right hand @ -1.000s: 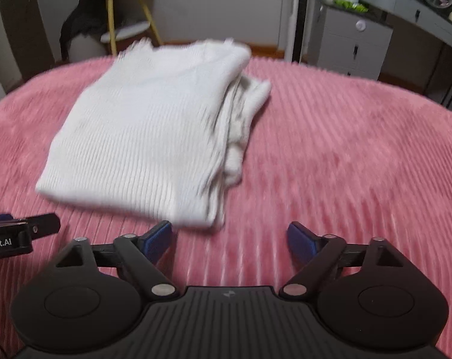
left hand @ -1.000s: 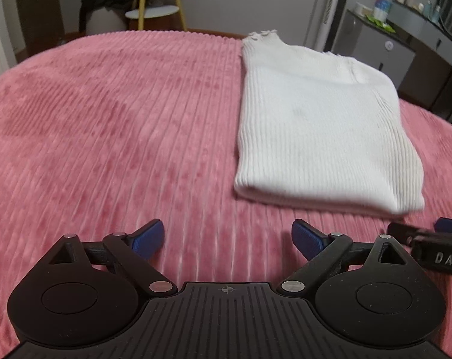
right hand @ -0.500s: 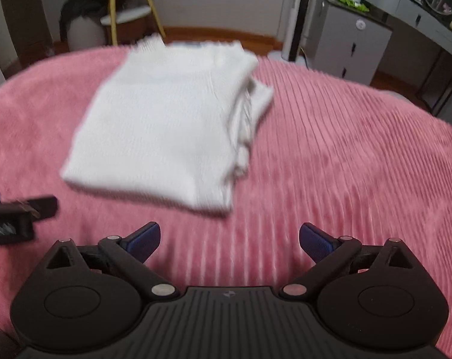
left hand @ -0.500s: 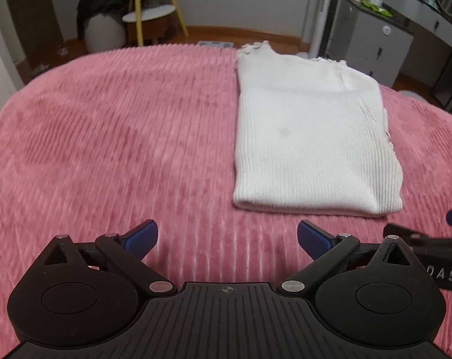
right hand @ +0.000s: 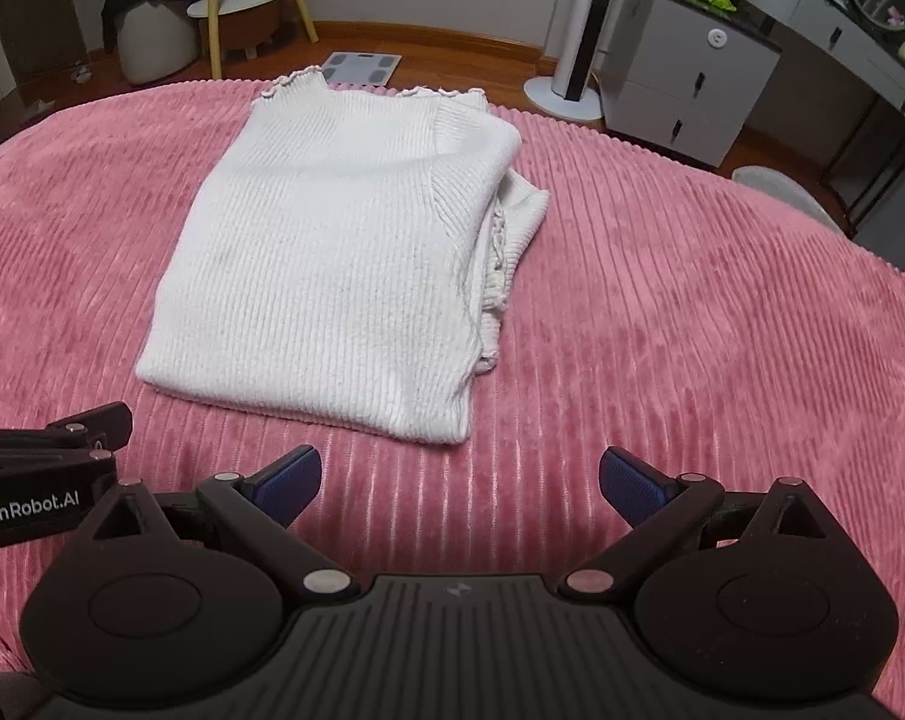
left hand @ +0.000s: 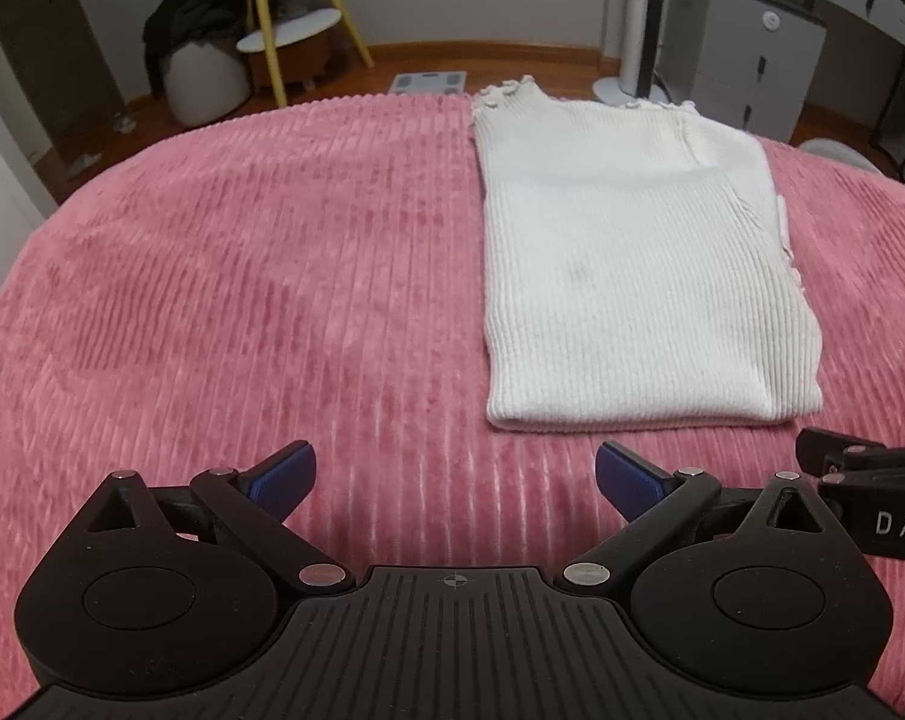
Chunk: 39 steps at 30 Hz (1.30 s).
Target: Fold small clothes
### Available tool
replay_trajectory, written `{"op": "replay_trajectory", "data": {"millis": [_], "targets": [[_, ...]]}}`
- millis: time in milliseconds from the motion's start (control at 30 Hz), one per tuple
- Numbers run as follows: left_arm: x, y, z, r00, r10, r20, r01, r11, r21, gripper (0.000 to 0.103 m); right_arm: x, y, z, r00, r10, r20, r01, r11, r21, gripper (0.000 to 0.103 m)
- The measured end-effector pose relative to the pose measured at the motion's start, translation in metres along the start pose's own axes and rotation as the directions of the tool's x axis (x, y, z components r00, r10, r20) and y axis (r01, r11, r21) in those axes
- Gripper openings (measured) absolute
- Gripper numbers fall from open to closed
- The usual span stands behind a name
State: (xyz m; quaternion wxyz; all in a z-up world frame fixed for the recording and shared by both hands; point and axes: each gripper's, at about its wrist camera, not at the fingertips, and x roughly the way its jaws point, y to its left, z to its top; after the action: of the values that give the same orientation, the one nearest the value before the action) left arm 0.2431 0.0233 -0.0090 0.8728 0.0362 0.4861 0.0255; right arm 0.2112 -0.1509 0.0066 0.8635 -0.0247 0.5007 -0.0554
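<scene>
White ribbed sweater (left hand: 638, 276) lies folded into a flat rectangle on the pink corduroy bedspread (left hand: 242, 300), frilled collar at the far edge, loose layers bunched along its right side in the right wrist view (right hand: 344, 276). Left gripper (left hand: 455, 474): jaws spread wide, nothing between the blue pads; the sweater's near hem lies ahead and to the right of them, apart from both fingers. Right gripper (right hand: 458, 477): jaws likewise spread and empty, held just short of the near hem, with the sweater ahead and slightly left.
</scene>
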Motion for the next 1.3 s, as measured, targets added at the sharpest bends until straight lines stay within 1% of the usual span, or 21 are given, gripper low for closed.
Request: {"op": "replay_trajectory", "data": {"millis": [100,400,633,800,1300], "targets": [[0.0017,-0.0013,0.0006,1.0,0.001,-0.004,-0.001,1.0,0.008,0.102,0.0005,-0.0009,0.0006,1.0,-0.004,-0.009,0.004,1.0,0.008,0.099],[0.0033,0.0019,0.0019,1.0,-0.01,-0.007,0.01,1.0,-0.007,0.102,0.0034,-0.001,0.0024,1.0,-0.009,-0.019,0.009,1.0,0.016,0.099],[0.0043,-0.0003,0.0021,1.0,-0.01,-0.009,0.01,1.0,0.007,0.102,0.0048,-0.0026,0.0026,1.0,-0.005,-0.026,0.006,1.0,0.031,0.099],[0.0036,-0.0011,0.0023,1.0,-0.012,-0.006,0.012,1.0,0.008,0.102,0.0041,-0.0023,0.002,1.0,-0.016,-0.021,0.016,1.0,0.021,0.099],[0.0007,0.0002,0.0021,1.0,-0.009,0.001,0.009,1.0,0.011,0.102,-0.003,-0.0006,0.0016,1.0,-0.015,-0.003,0.015,1.0,0.018,0.099]]}}
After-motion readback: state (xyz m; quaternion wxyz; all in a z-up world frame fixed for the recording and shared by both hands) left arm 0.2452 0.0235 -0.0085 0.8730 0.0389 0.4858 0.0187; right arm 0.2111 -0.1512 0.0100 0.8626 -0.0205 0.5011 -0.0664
